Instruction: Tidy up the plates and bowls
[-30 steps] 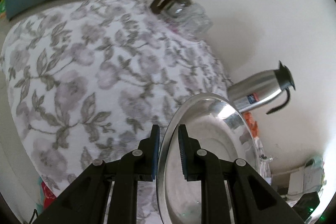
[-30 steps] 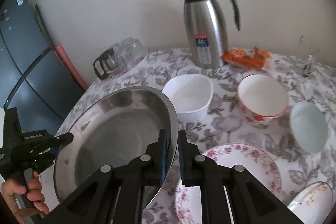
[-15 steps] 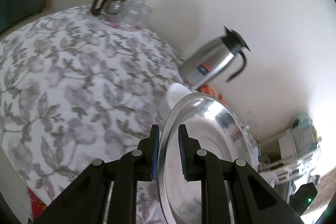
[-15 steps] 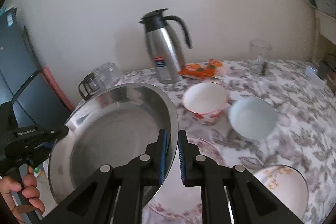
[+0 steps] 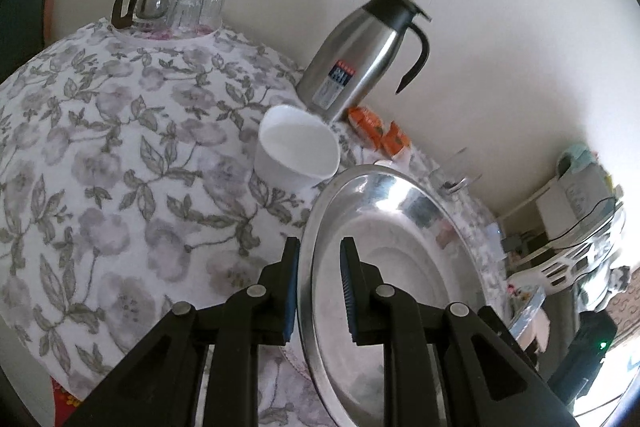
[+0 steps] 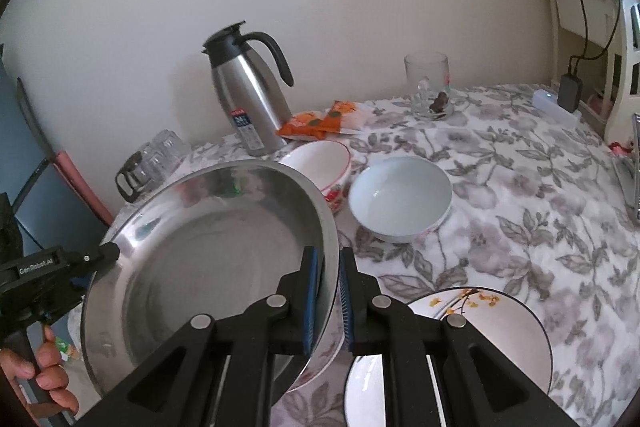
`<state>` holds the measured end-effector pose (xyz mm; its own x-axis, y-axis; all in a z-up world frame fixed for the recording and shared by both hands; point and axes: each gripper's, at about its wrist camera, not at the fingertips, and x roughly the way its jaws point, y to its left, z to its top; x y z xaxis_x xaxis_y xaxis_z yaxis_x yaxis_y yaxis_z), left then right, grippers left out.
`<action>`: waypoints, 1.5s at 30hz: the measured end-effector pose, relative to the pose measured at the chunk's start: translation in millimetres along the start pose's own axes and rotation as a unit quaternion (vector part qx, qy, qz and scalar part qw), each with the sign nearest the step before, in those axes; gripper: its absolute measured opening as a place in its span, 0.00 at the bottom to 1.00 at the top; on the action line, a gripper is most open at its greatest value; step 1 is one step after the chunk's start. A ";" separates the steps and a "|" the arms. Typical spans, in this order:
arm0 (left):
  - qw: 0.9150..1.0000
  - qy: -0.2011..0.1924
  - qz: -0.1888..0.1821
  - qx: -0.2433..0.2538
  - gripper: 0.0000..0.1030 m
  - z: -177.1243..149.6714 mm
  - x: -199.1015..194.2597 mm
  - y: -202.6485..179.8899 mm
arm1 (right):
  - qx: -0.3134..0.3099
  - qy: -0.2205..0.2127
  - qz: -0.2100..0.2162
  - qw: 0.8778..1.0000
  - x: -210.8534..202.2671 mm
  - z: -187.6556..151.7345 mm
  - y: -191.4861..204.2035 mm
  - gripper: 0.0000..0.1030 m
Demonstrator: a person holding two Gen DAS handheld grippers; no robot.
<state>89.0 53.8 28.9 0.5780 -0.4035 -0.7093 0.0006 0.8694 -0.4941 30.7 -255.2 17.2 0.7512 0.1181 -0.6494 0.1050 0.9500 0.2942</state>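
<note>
Both grippers are clamped on the big steel plate (image 6: 208,267), left gripper (image 5: 318,291) pinching its left rim and right gripper (image 6: 329,301) its right rim, holding it up tilted over the floral tablecloth (image 6: 520,187). Under its near edge sits a floral plate (image 6: 320,359), and beyond are a white bowl (image 6: 400,199), a red-patterned bowl (image 6: 320,163) and a steel thermos (image 6: 248,99) by the wall.

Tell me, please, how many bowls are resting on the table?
3: a square white bowl beside the thermos, a red-patterned bowl behind the steel plate, and a pale bowl right of it. Others may be hidden.
</note>
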 end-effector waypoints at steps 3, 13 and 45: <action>1.000 0.014 0.004 -0.001 0.18 -1.8 10.7 3.3 | 0.000 0.011 -0.005 1.000 9.7 -3.9 -4.6 0.11; 0.998 0.056 0.033 0.000 0.18 -11.4 46.6 12.0 | 0.007 0.026 -0.011 1.000 27.2 -13.0 -15.3 0.11; 0.992 0.107 0.067 -0.015 0.18 -18.6 80.9 32.8 | -0.030 0.065 -0.036 0.997 62.7 -28.7 -9.7 0.12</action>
<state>120.6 44.3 -54.1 0.3843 -0.3395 -0.8585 -0.0906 0.9116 -0.4010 58.1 -248.7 -46.5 0.6515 0.0813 -0.7542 0.1138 0.9725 0.2031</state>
